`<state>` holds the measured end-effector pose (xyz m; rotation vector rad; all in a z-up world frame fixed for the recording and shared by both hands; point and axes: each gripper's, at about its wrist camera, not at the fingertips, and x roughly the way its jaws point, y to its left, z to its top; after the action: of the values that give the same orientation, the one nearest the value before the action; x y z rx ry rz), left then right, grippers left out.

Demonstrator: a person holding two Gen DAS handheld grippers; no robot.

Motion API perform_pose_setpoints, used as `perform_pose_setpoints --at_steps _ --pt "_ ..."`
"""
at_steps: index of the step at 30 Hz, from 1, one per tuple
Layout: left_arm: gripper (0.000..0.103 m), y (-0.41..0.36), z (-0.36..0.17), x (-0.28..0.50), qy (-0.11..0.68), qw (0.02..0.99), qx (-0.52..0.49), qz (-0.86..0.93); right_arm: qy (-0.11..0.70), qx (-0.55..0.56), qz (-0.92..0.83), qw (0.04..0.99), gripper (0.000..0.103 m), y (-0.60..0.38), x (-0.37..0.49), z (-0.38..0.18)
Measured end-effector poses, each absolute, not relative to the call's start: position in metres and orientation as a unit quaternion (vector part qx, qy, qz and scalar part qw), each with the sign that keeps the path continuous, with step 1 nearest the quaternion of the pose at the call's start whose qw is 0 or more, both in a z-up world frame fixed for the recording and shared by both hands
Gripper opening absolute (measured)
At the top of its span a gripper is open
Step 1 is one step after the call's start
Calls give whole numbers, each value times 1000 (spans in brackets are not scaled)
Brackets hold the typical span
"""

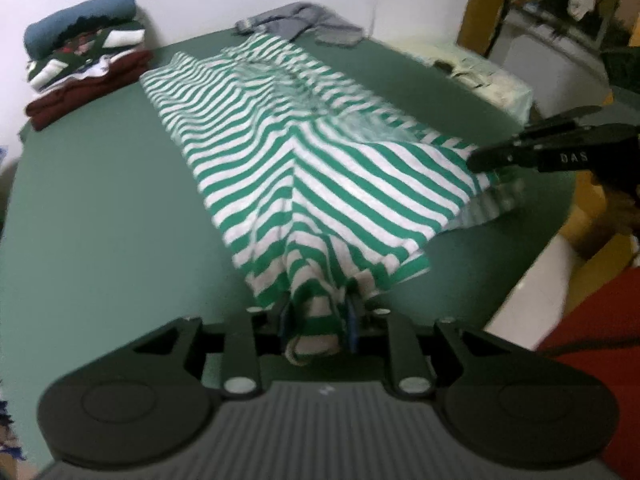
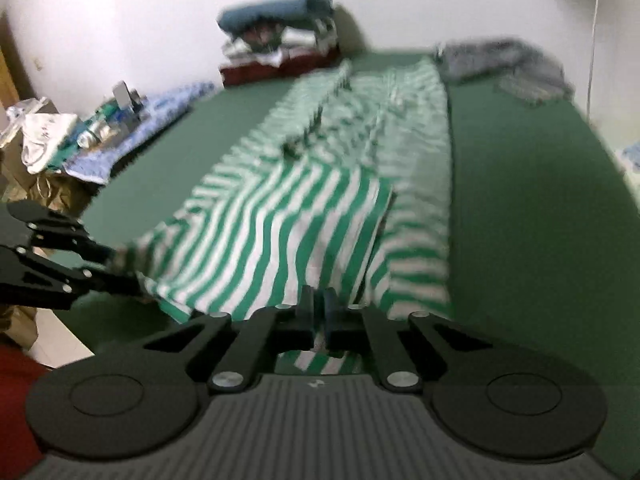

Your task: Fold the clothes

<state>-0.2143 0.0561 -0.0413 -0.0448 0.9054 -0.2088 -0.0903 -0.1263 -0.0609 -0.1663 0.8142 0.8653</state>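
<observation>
A green-and-white striped garment (image 1: 288,148) lies lengthwise on the green table (image 1: 100,200), its near end lifted. My left gripper (image 1: 320,316) is shut on a bunched corner of its near hem. My right gripper (image 2: 319,312) is shut on the other near corner of the striped garment (image 2: 280,224). In the left wrist view the right gripper (image 1: 480,158) reaches in from the right edge, pinching the cloth. The left gripper (image 2: 124,264) shows at the left of the right wrist view, holding the hem.
A stack of folded clothes (image 1: 84,56) sits at the table's far left corner, against the white wall. A crumpled grey garment (image 1: 300,24) lies at the far end. Cluttered items on a blue cloth (image 2: 120,120) lie left of the table (image 2: 540,200). A red sleeve (image 1: 592,360) is near right.
</observation>
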Motion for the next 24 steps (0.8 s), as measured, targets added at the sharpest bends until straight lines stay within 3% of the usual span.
perform_pose_setpoints --at_steps 1,2,8,12,16,18,22,24 --pt "41 55 -42 -215 437 893 -22 -106 383 -86 406 825 5 -126 -91 -61" --pt "45 54 -44 -215 440 891 -19 -109 383 -93 404 826 5 -126 -92 -62" --pt "44 51 -54 -213 456 883 -5 -115 382 -136 394 825 6 -124 -95 -64" --pt "46 62 -30 -222 444 888 -14 -118 379 -153 388 826 14 -126 -98 -62" --pt "51 73 -6 -224 407 903 -53 -130 364 -87 393 840 26 -132 -87 -44" --pt "49 73 -8 -213 400 905 -72 -129 369 -60 400 837 26 -125 -81 -46" --pt "32 63 -42 -181 435 890 -83 -110 396 -62 397 826 26 -102 -75 -69" --pt "31 63 -58 -176 450 883 -87 -97 404 -67 386 827 25 -104 -73 -77"
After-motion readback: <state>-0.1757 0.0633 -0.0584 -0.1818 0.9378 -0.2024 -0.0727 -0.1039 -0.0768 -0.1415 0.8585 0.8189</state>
